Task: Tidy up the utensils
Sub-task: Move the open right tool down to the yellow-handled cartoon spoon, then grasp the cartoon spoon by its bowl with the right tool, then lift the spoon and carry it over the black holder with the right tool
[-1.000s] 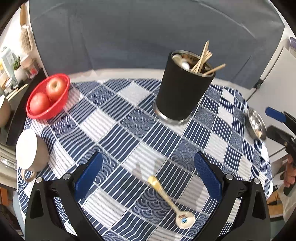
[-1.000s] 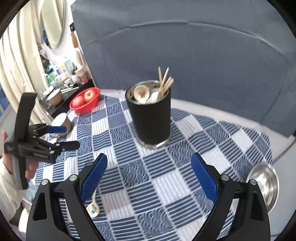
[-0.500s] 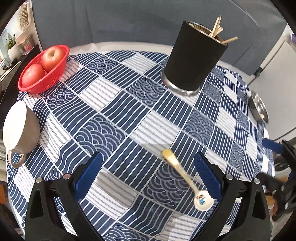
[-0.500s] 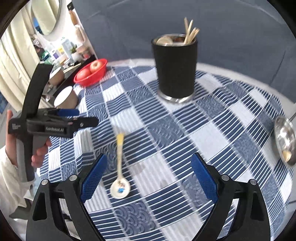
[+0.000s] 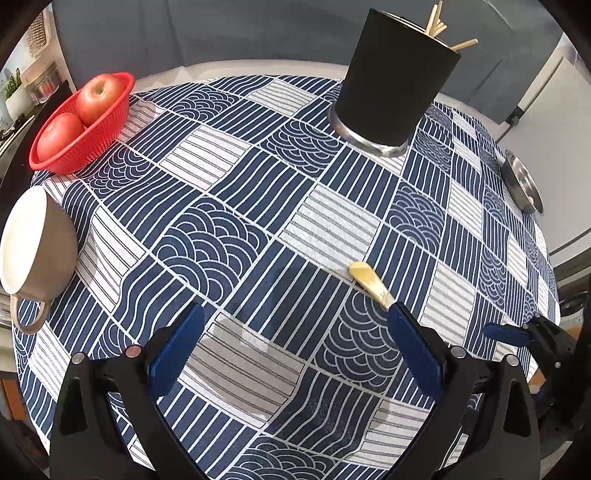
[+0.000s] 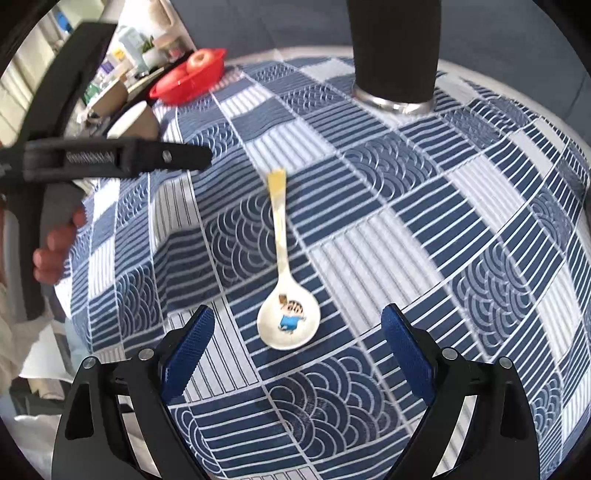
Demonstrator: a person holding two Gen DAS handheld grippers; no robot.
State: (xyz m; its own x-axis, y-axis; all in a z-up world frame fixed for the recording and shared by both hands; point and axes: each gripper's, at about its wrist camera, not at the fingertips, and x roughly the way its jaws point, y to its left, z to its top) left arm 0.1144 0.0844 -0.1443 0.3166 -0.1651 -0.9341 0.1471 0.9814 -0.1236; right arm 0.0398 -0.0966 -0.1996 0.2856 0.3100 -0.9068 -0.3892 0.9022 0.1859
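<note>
Chopsticks (image 5: pixel 439 27) already stand in black holder (image 5: pixel 391 85). 1 spoon (image 6: pixel 286 280) left flat on tablecloth (image 6: pixel 424 206), at 6 o'clock of holder. I keep right gripper (image 6: pixel 295 354) wide, empty, bowl between tips. Left gripper (image 5: pixel 293 347) wide, idle. Pickup, drop-in remain.

Bright daylight, soft shadows, fisheye-bent edges, right view motion-blurred.

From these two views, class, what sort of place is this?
Probably a home dining corner: a clothed table, a utensil holder, a basket of apples, and a kitchen counter behind.
</note>
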